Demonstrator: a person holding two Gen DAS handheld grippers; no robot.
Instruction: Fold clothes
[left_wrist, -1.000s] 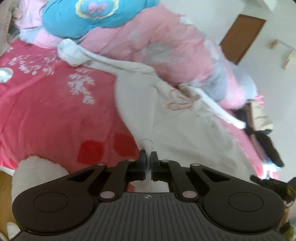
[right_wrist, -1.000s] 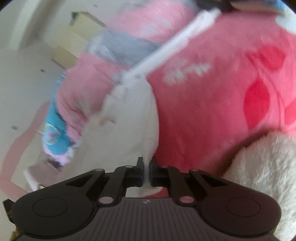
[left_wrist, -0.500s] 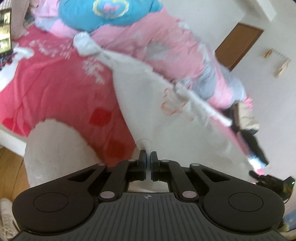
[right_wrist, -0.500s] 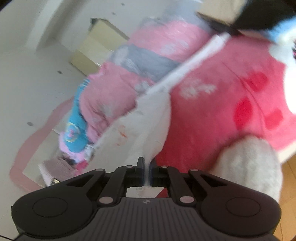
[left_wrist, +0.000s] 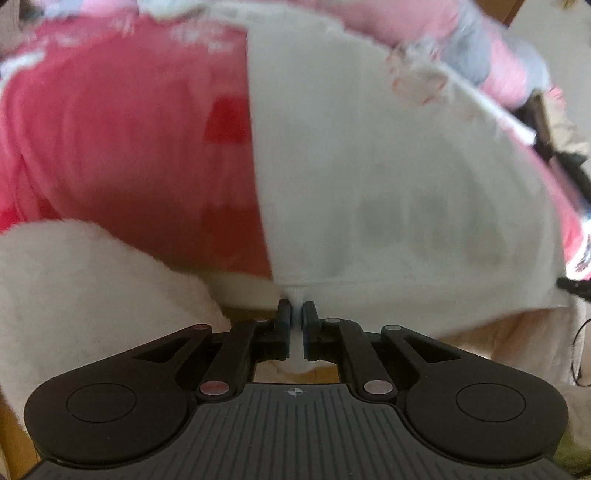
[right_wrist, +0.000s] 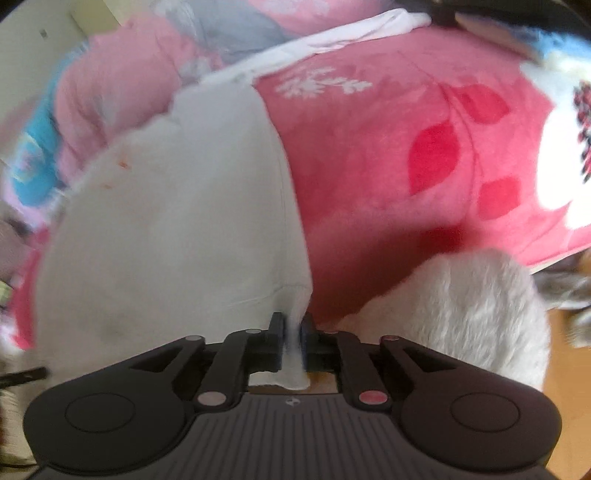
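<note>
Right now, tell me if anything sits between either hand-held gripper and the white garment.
Nothing does. The left hand-held gripper and the right hand-held gripper are each shut directly on the white garment at its hem, which lies spread over the pink bedspread.

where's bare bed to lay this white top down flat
Both grippers, left gripper and right gripper, pinch the white top. Bare pink blanket lies on its right, between the top, the fluffy white cushion and the white leaf print. A smaller patch lies on its left. The pink duvet crowds the far side.
</note>
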